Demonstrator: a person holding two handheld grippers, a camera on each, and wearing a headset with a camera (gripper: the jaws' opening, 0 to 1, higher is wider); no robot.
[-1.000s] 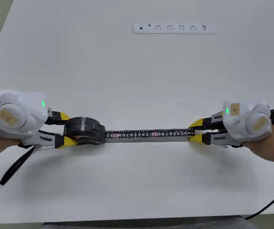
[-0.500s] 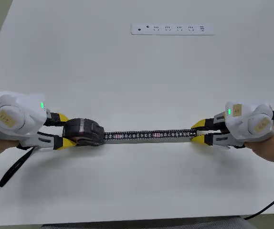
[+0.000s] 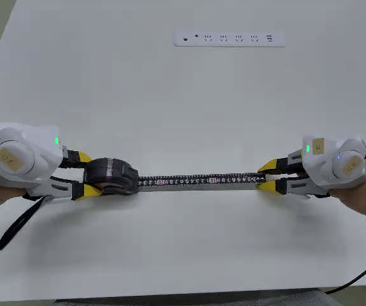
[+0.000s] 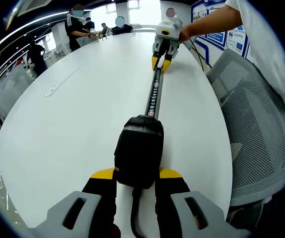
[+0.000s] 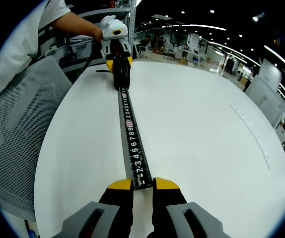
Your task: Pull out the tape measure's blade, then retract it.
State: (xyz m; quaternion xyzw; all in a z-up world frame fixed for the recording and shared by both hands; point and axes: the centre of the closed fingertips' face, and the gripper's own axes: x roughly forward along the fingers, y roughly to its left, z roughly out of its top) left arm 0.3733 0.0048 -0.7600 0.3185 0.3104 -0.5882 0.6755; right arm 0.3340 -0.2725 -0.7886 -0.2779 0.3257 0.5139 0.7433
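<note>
A black tape measure case (image 3: pixel 111 176) rests on the white table (image 3: pixel 170 95), with my left gripper (image 3: pixel 88 173) shut on it from the left. Its dark numbered blade (image 3: pixel 199 181) runs flat along the table to my right gripper (image 3: pixel 267 178), which is shut on the blade's tip. In the left gripper view the case (image 4: pixel 139 151) sits between the yellow fingertips (image 4: pixel 102 173) and the blade (image 4: pixel 154 94) stretches away to the far gripper (image 4: pixel 161 62). Seen from the right gripper view, the blade (image 5: pixel 130 134) leads from my right gripper (image 5: pixel 142 184) to the distant case (image 5: pixel 121 74).
A white power strip (image 3: pixel 229 39) lies at the far side of the table. A black wrist strap (image 3: pixel 18 222) trails from the left gripper near the front edge. A mesh chair (image 4: pixel 247 124) stands beside the table, and several people (image 4: pixel 80 22) are at its far end.
The right gripper has drawn slightly further right, so a little more blade is out. The left gripper and case have stayed put.
</note>
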